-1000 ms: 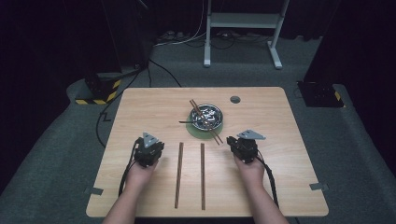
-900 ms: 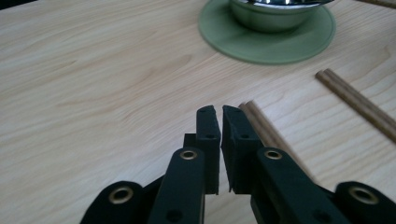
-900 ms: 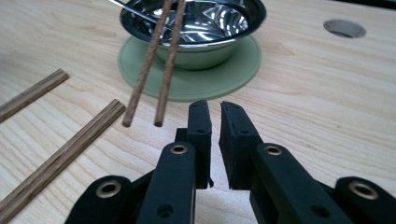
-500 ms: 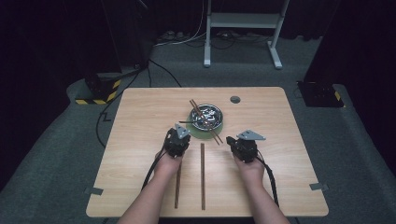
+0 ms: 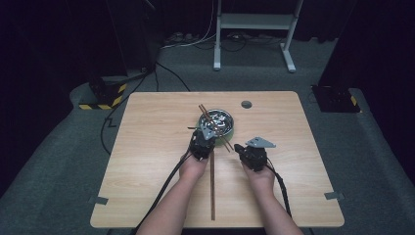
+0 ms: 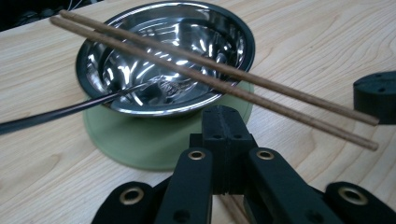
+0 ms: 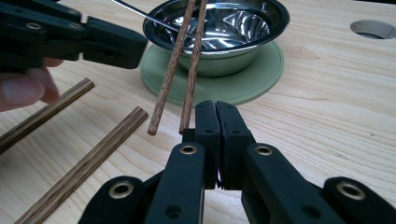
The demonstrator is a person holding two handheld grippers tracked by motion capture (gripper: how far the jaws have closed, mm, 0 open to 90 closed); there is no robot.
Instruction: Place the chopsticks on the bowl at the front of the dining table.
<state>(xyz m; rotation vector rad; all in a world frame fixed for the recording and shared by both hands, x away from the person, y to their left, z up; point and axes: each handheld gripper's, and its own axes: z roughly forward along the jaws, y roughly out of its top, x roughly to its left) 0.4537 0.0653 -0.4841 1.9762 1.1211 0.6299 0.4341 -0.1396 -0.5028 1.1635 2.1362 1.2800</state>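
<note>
On the counter (image 5: 147,161), two long brown wooden sticks (image 7: 88,163) lie side by side near the left hand-held gripper (image 5: 201,145) and right hand-held gripper (image 5: 250,154), both with jaws shut, gripping nothing. Just beyond, a steel bowl (image 6: 177,65) on a green mat (image 6: 140,144) carries two chopsticks (image 6: 219,79) across its rim and a metal utensil (image 6: 65,109) inside.

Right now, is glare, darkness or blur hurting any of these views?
High view: dark surround, but the table is evenly lit and sharp. Left gripper view: bright glare inside the steel bowl; the near black fingers look soft. Right gripper view: the bowl reflects too, and the chopsticks stay sharp.
</note>
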